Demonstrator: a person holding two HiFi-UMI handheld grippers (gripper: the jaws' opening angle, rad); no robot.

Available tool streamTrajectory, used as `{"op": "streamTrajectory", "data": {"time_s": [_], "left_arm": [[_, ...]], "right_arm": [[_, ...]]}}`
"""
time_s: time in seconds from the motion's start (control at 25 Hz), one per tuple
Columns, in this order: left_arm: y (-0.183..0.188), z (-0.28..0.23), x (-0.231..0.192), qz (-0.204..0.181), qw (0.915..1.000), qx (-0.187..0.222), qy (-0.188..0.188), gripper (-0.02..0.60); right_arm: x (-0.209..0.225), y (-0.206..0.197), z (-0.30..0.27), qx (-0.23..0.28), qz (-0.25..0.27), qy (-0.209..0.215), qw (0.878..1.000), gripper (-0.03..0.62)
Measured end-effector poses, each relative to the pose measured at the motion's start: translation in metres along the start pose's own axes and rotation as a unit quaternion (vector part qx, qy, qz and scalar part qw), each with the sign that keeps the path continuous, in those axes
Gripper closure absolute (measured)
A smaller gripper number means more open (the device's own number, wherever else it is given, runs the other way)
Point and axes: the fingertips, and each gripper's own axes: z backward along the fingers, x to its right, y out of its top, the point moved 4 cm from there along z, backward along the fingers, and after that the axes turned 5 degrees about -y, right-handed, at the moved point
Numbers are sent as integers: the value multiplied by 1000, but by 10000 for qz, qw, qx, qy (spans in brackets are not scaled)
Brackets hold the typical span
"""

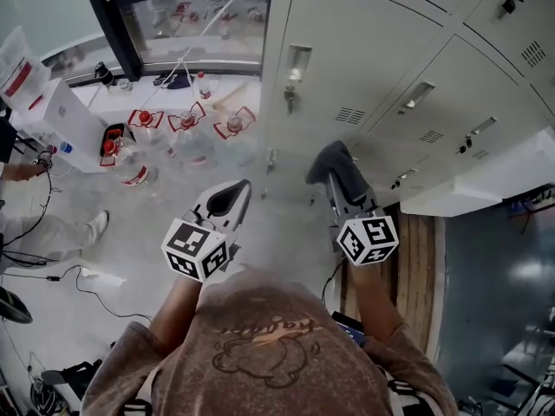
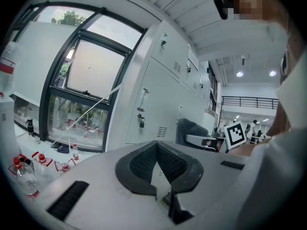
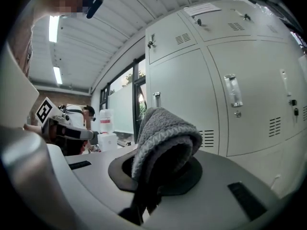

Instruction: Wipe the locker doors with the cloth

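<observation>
Pinching folded grey cloth in right gripper, locker doors just ahead of its tip, contact unclear. Pressed together, empty on left gripper alongside. Press cloth flat, sweep overlapping strokes, skirt handles.

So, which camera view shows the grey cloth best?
The right gripper view: the grey cloth fills its middle, clamped in the right gripper, weave clear. The head view shows the cloth small and dark; the left gripper view, a distant lump.
</observation>
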Motion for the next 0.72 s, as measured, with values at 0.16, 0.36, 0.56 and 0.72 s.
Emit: {"op": "streamTrajectory", "data": {"time_s": [0.16, 0.36, 0.56, 0.72], "left_arm": [[-1, -1, 2, -10, 10000, -22, -39, 583], [-7, 2, 4, 2, 10000, -31, -45, 583], [-17, 3, 7, -15, 9999, -70, -76, 583], [-25, 3, 5, 2, 10000, -37, -41, 583]], "right_arm": [[-6, -15, 30, -64, -153, -370, 9992, 557], [-19, -25, 54, -55, -414, -618, 9972, 557], [-30, -38, 62, -171, -403, -596, 9973, 557], [-35, -53, 66, -334, -306, -625, 9970, 557]]}}
